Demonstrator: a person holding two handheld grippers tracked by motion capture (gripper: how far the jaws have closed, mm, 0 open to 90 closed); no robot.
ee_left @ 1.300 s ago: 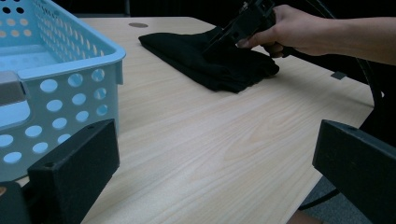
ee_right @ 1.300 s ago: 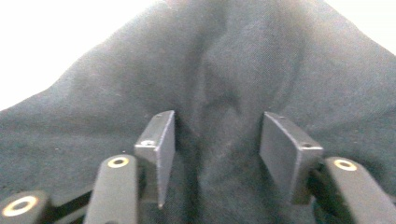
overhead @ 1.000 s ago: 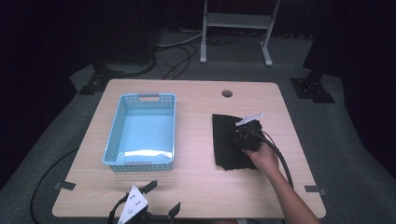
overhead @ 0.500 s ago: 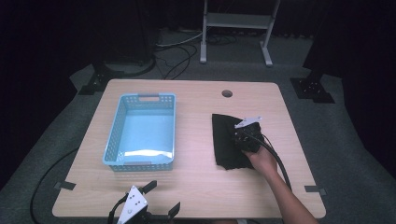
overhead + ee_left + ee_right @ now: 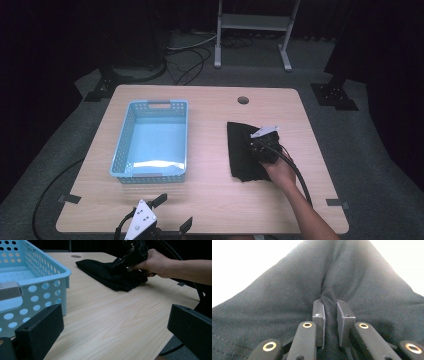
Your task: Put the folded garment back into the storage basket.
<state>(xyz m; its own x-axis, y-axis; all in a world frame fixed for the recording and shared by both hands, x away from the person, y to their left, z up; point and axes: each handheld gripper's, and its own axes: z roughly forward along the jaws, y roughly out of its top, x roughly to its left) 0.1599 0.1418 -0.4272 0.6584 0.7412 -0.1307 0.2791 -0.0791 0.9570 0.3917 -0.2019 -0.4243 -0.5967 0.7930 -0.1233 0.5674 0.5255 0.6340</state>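
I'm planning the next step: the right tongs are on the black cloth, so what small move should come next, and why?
Probably a short lift. The right tongs have just been closing and now pinch a fold of the black cloth, which lies flat on the table. Raising it would test the grip before carrying it, likely toward the blue basket.

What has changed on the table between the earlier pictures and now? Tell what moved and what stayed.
The right tongs have just been closing and now pinch a fold of the black cloth, which bunches up between the jaws. The hand itself has not visibly shifted. The blue basket, the left tongs near the table's front edge, and the cloth's place stayed as they were.
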